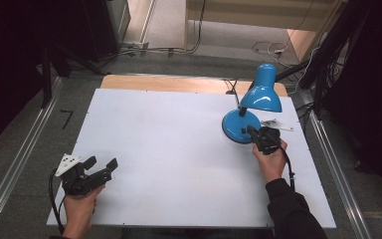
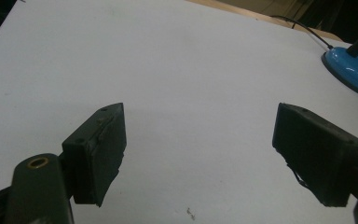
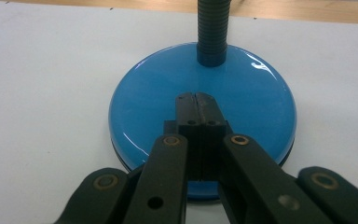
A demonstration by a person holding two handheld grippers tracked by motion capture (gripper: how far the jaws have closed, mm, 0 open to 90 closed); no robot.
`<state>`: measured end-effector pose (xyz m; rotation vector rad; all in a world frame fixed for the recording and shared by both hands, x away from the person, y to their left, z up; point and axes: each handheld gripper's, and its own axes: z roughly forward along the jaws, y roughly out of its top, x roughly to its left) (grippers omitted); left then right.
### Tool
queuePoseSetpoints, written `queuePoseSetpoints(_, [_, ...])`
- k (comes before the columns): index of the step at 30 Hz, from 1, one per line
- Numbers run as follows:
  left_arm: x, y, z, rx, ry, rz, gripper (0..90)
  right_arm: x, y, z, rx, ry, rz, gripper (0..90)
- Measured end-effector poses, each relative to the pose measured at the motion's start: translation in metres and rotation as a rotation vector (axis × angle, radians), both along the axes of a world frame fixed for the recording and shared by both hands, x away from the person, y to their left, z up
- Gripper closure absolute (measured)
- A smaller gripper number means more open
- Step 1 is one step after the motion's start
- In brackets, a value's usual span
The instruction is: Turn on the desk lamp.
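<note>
1. A blue desk lamp (image 1: 251, 112) stands upright at the far right of the white counter (image 1: 179, 149), and every place below is told from it.
2. The lamp's round base (image 3: 168, 112) lies flat on the counter; a dark ribbed neck (image 3: 212, 32) rises from the far part of the base, and the blue shade (image 1: 261, 94) hangs over the base's far right side, opening downward.
3. The right gripper (image 1: 252, 133) is at the near right edge of the base, held by the right hand (image 1: 271, 162), whose dark sleeve comes in from the near edge of the counter.
4. In the right gripper view (image 3: 196, 105) its fingers are clenched, pad against pad with nothing between them, and their tips lie over the near half of the base's top; whether they touch the glossy surface I cannot tell.
5. The left gripper (image 1: 102, 163) is well apart from the lamp, at the near left corner of the counter, in the left hand (image 1: 79, 209), pointing toward the lamp.
6. Its fingers (image 2: 98, 154) are released, set wide apart over bare counter with nothing between them; the lamp's base shows far off to their right.
7. A small white tag or paper (image 1: 277, 124) lies on the counter just right of the base.
8. A dark cord (image 1: 231, 85) leaves the counter's far edge behind the lamp.
</note>
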<state>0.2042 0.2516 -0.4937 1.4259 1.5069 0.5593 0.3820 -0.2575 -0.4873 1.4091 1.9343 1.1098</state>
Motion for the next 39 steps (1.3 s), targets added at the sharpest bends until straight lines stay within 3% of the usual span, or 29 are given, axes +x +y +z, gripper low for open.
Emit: queuePoseSetpoints(39, [0.000,0.002,-0.001,-0.009,0.005,0.003,17.8,0.015,0.010,-0.007,-0.043,0.041,-0.007,87.7])
